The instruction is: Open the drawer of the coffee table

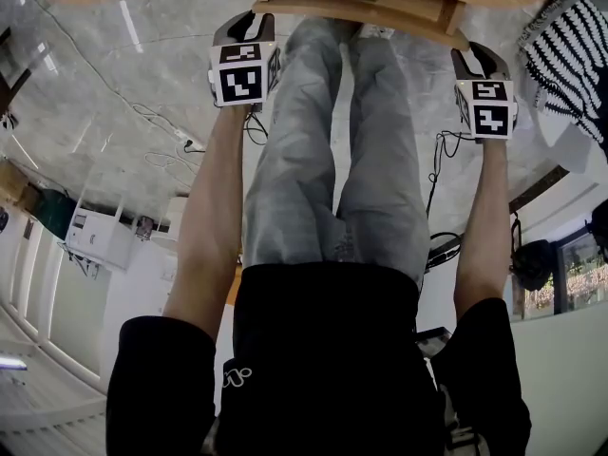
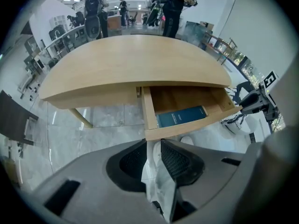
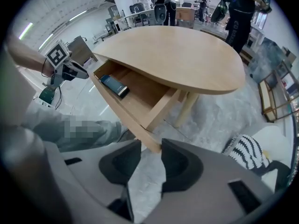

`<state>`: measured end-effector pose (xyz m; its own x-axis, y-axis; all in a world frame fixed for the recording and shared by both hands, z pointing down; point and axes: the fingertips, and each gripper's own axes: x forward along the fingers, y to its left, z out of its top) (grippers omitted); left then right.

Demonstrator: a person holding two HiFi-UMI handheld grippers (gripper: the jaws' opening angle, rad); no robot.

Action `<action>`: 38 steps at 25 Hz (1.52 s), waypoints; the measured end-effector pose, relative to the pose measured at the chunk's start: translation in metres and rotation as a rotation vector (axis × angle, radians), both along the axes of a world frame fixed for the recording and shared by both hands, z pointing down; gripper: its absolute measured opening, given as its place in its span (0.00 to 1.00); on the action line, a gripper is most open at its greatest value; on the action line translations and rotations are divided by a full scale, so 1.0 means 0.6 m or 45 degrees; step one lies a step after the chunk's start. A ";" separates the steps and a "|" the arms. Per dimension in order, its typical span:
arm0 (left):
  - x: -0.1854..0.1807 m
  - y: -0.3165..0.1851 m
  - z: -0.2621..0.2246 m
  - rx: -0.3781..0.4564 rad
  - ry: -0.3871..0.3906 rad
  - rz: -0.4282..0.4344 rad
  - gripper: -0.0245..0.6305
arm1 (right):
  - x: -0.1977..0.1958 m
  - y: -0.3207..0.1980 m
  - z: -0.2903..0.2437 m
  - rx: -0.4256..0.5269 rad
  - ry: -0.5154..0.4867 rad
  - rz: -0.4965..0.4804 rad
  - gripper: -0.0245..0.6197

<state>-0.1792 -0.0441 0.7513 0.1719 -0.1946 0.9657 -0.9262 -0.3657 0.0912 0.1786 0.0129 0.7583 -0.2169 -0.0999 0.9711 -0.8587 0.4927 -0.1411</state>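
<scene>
A light wooden coffee table (image 2: 131, 64) with a rounded worktop stands on a grey marbled floor (image 2: 93, 139). Its light wooden drawer (image 2: 187, 127) is slid well out from under the worktop, front board towards the person. A dark blue book (image 2: 181, 116) lies flat inside the drawer, against the front board.

The left gripper (image 2: 153, 140) points steeply down near the left end of the drawer's front board. Its jaws are apart with nothing between them, and the board's lower edge runs just beyond their tips.

The right gripper (image 3: 151, 141) hangs at the drawer's right end. Its jaws are also apart. The corner of the front board shows right at the gap between their tips, but contact cannot be made out.

The person's grey trouser legs (image 1: 351, 160) reach towards the drawer between the two grippers.
</scene>
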 end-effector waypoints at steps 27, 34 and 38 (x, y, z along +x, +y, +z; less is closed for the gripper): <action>-0.028 0.131 0.065 -0.273 -0.083 0.080 0.18 | -0.027 0.133 0.059 -0.235 0.069 -0.078 0.25; -0.030 0.129 0.076 -0.301 -0.081 0.062 0.18 | -0.030 0.132 0.070 -0.262 0.078 -0.086 0.26; -0.031 0.126 0.077 -0.316 -0.129 0.063 0.18 | -0.028 0.129 0.069 -0.241 0.122 -0.075 0.26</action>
